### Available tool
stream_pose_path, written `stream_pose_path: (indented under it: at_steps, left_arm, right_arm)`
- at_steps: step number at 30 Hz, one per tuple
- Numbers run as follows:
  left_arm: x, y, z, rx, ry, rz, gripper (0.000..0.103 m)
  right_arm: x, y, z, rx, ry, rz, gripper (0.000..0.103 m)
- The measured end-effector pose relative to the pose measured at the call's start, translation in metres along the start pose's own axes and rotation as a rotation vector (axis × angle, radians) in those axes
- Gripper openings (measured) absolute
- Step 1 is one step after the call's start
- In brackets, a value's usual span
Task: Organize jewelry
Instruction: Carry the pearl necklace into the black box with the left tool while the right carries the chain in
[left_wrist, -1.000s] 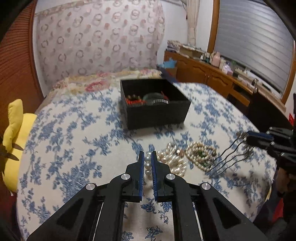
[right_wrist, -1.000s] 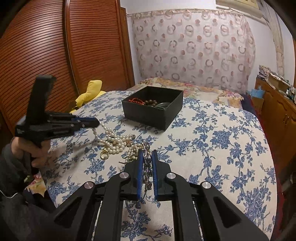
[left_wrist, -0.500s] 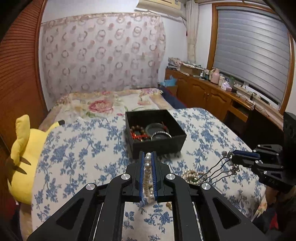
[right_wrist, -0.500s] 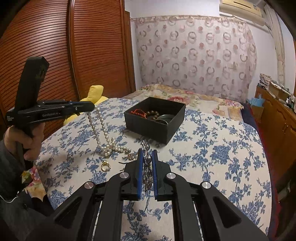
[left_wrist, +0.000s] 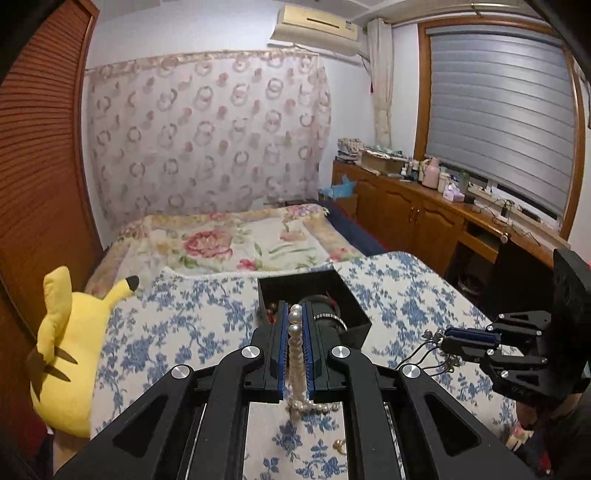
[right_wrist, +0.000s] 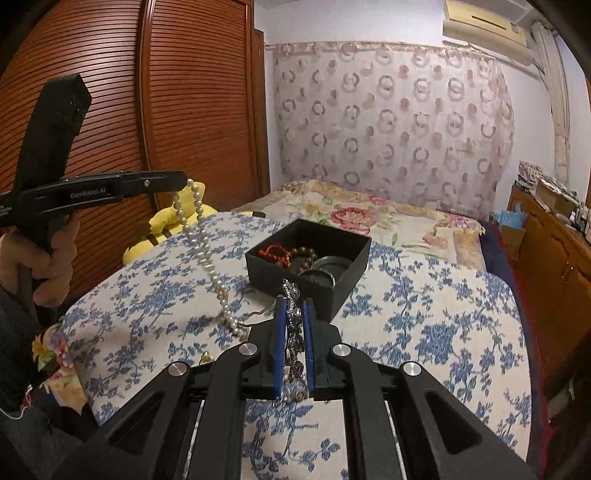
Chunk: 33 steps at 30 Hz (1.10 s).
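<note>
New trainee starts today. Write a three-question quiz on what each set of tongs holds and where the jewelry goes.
1. True or false: the left tongs are shut on the pearl necklace.
2. What do the right tongs grip?
A. a red bead bracelet
B. a dark silvery chain
C. a gold ring
3. Fill in: the red and brown bead bracelets already lie in the black ____ on the floral bedspread.

Key:
1. True; the strand runs between the fingers and hangs toward the bedspread.
2. B; the dark silvery chain is clamped between the blue pads.
3. box
</note>
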<state>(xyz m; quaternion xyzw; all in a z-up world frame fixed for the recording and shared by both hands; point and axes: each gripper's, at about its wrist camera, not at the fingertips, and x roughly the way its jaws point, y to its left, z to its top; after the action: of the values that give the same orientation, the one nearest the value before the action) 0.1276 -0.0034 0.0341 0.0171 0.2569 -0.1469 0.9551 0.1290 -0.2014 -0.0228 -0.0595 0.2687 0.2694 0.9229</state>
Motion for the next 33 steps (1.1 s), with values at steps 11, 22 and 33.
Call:
stream_pose_path:
  at_steps: [11,22,33]
  left_arm:
    - [-0.001,-0.017,0.037,0.069,-0.045,0.023,0.007]
    - [0.002,-0.018,0.074,0.072,-0.077,0.046,0.007]
    - [0.032,-0.011,0.113,0.041,-0.071,0.054,0.007]
  right_arm:
    - [0.002,-0.004,0.03,-0.005,-0.036,-0.007,0.01]
    - [0.01,-0.016,0.055,-0.011,-0.06,-0.051,0.01]
    - [0.03,-0.03,0.072,0.002,-0.062,-0.092,0.01]
